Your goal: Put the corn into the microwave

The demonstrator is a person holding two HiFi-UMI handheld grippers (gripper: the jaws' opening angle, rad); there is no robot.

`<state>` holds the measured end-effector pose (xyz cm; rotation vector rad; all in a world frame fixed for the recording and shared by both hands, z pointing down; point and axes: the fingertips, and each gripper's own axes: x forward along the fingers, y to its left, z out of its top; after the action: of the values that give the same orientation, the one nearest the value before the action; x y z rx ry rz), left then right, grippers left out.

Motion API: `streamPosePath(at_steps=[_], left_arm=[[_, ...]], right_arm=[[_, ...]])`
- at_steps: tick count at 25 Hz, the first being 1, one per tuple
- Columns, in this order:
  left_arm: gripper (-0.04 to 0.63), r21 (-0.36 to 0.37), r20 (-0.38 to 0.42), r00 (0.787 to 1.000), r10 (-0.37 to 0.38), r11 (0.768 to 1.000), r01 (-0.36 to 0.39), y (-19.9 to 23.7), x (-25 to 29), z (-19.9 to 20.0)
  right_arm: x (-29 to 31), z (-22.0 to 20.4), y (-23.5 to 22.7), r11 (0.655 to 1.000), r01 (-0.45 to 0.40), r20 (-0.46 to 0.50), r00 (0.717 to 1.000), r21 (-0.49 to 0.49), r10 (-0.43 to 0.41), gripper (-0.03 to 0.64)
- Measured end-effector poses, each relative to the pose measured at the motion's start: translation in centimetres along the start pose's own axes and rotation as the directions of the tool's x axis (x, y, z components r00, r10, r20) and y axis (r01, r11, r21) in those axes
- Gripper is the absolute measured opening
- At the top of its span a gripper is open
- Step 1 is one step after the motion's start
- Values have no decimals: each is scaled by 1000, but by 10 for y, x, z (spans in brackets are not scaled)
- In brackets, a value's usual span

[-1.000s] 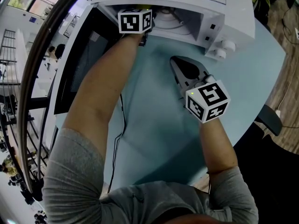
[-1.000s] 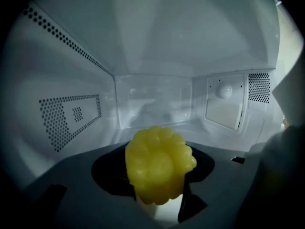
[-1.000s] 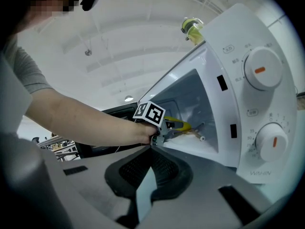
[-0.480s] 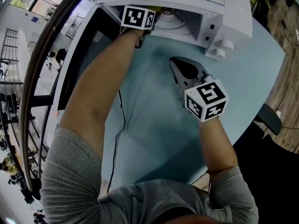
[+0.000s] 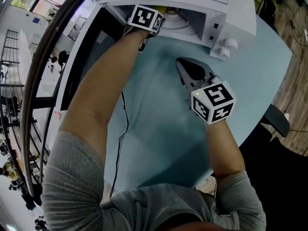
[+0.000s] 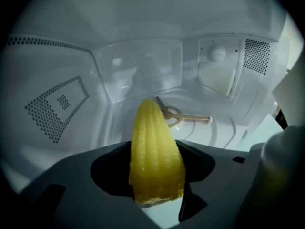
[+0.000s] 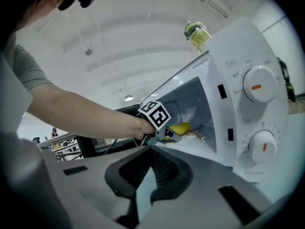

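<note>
A yellow corn cob (image 6: pixel 155 161) stands between the jaws of my left gripper (image 6: pixel 157 149), which is shut on it. That gripper reaches into the open white microwave (image 5: pixel 226 8), with the cob's tip pointing at the cavity floor near the turntable hub (image 6: pixel 174 116). The right gripper view shows the corn (image 7: pixel 180 127) just inside the opening, beside the left marker cube (image 7: pixel 155 114). My right gripper (image 5: pixel 179 61) hovers over the light blue table (image 5: pixel 159 129) in front of the microwave, shut and holding nothing.
The microwave door (image 5: pixel 84 57) hangs open at the left of the cavity. Two control knobs (image 7: pixel 257 86) sit on the front panel at the right. A small bottle (image 7: pixel 196 32) stands on top of the microwave. A thin cable (image 5: pixel 120 143) runs across the table.
My left gripper has pushed a little further into the microwave with the corn and tilted downward. The right gripper has stayed in place.
</note>
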<state>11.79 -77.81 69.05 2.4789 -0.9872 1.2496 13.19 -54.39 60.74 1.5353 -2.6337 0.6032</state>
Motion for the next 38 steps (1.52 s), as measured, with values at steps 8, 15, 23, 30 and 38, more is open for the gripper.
streamPosePath(at_steps=[8, 15, 23, 30, 38], left_arm=[[298, 15, 64, 997, -41, 999, 40, -16, -12, 8], [309, -29, 92, 995, -24, 999, 27, -18, -37, -3], [314, -97, 120, 992, -51, 993, 63, -36, -95, -28], [314, -123, 229, 961, -155, 975, 187, -84, -179, -35], [270, -175, 425, 870, -249, 921, 348, -121, -323, -76]], right_arm=[[-14, 7, -4, 1000, 22, 2, 1000, 7, -22, 18], [-36, 19, -2, 999, 53, 0, 999, -12, -53, 17], [-76, 20, 20, 996, 85, -20, 996, 12, -85, 17], [-114, 22, 54, 995, 83, -31, 996, 48, -82, 17], [-164, 36, 99, 994, 45, -22, 999, 103, -43, 17]])
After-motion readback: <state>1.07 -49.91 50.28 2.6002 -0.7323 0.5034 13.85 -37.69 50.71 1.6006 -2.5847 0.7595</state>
